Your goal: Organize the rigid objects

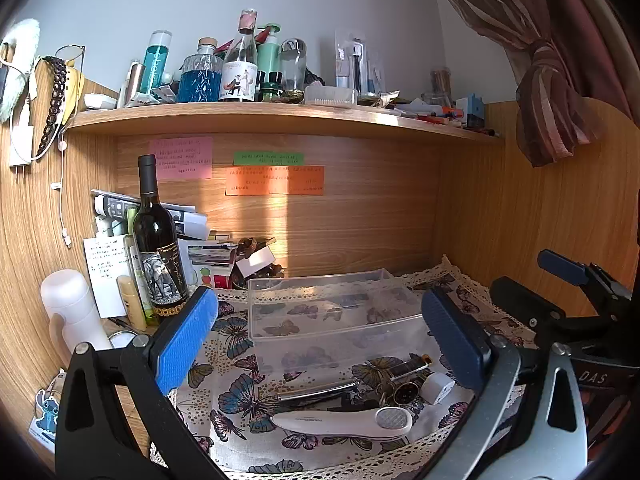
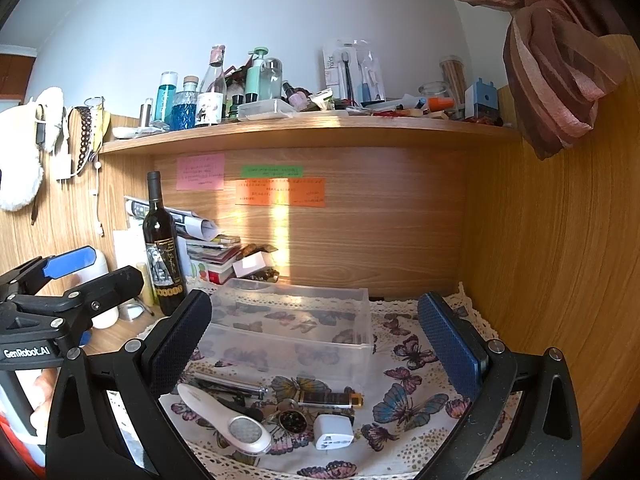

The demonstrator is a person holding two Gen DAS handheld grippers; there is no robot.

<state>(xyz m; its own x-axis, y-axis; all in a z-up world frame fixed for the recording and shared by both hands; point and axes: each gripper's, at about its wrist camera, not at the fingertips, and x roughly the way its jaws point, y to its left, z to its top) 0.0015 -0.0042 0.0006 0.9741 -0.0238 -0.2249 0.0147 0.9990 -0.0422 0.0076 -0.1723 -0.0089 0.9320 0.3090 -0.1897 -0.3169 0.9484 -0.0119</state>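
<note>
Near the butterfly-print tablecloth's (image 1: 240,392) front edge, both the left gripper (image 1: 320,340) and right gripper (image 2: 316,344) hover released above the white oval-headed plastic foot file (image 1: 340,424).

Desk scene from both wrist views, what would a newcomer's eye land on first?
Probably the dark wine bottle standing upright at the left, beside a stack of papers, and the crowded shelf above it. Next, the clear plastic box on the butterfly cloth, with the white handled tool and small items lying loose before it, between the open left tongs.
</note>
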